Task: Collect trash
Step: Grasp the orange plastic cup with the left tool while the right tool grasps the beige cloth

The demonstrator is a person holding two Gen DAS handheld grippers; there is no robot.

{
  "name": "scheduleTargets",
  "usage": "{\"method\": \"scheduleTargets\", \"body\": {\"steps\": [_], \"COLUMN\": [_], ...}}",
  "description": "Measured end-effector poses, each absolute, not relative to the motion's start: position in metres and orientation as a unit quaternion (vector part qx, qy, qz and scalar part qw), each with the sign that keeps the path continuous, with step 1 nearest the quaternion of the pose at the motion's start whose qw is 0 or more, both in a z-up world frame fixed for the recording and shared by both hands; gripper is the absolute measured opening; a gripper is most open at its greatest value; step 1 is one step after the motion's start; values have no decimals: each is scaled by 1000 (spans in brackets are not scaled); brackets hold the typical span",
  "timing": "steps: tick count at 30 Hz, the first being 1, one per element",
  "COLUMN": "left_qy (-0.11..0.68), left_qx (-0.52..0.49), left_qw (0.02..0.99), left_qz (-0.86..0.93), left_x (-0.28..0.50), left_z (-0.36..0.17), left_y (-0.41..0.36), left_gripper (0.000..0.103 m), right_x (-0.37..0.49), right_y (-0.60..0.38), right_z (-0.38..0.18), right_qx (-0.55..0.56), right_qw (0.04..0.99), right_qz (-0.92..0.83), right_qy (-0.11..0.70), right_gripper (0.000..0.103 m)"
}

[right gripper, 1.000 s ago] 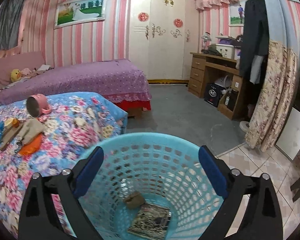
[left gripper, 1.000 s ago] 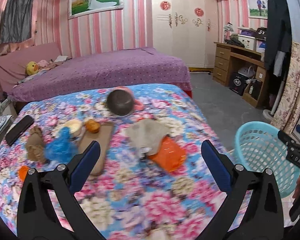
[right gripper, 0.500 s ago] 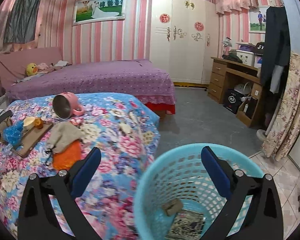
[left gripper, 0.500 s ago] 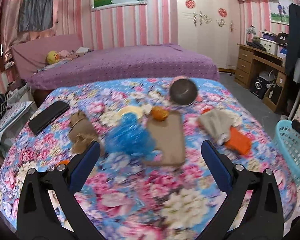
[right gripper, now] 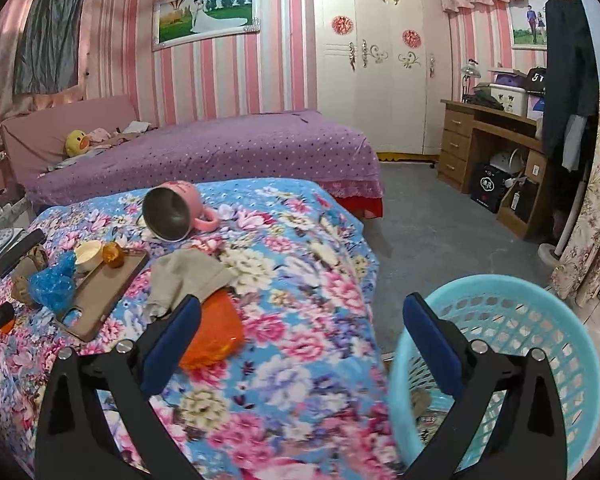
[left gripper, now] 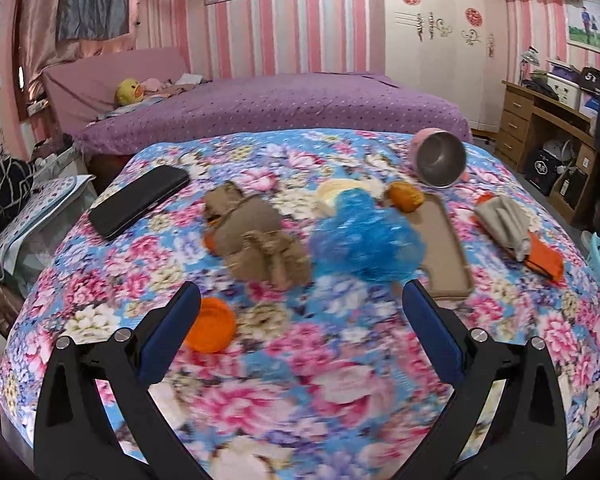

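Room: a bedroom with pink striped walls, a white wardrobe and a purple bed behind.
Surface: a bed with a blue and pink flowered cover [left gripper: 340, 352]; all the loose things lie on it.
Bin: a light blue plastic mesh basket [right gripper: 540, 320] stands on the floor just beside the bed corner, under the right gripper; some scraps lie already at its bottom, too dark to name.
Larger things on the bed: a flat brown tray [left gripper: 446, 248], a grey folded cloth [left gripper: 502, 220] lying on an orange plastic bag [left gripper: 544, 256], a pink mug with metal inside [left gripper: 440, 160] lying on its side, a black flat phone-like case [left gripper: 140, 200].
Likely trash: a crumpled blue plastic bag [left gripper: 368, 240] touching the left edge of the tray, a crumpled brown paper piece [left gripper: 256, 236] just beside it, a small orange round lid [left gripper: 212, 330] near the left gripper's left finger.
Left gripper [left gripper: 300, 320]: wide open, empty, above the bed cover and pointing between the brown paper and the blue bag.
Right gripper [right gripper: 300, 328]: wide open, empty, over the bed edge and the basket rim.
Step in hand: I judge it the approach to the next piece of trash, with nothing yet picked.
Next move: probably bring the left gripper down over one soft item and close gently, without catching the bed cover, then carry it to the basket.
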State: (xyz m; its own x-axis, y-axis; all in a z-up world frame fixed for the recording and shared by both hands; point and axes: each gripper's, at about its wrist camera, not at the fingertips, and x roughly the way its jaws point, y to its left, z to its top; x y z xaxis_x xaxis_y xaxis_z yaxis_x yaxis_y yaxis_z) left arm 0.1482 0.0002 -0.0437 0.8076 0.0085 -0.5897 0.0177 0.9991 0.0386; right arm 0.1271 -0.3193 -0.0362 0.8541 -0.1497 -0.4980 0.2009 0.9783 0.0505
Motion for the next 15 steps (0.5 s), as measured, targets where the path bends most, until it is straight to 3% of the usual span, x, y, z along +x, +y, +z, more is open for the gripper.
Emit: {"method": "scheduleTargets", "body": {"steps": [15], "left_qy": [416], "left_qx": [-54], "left_qw": [907], "left_qz": [24], "left_x": [169], "left_z": [-83], "left_y": [82], "left_gripper": [97], "right_x": [147], "right_y": [-295], "right_z": [-48], "right_qx": [19], "right_qw": [954], "right_qz": [-88], "right_qy": [285], "right_gripper": [98]}}
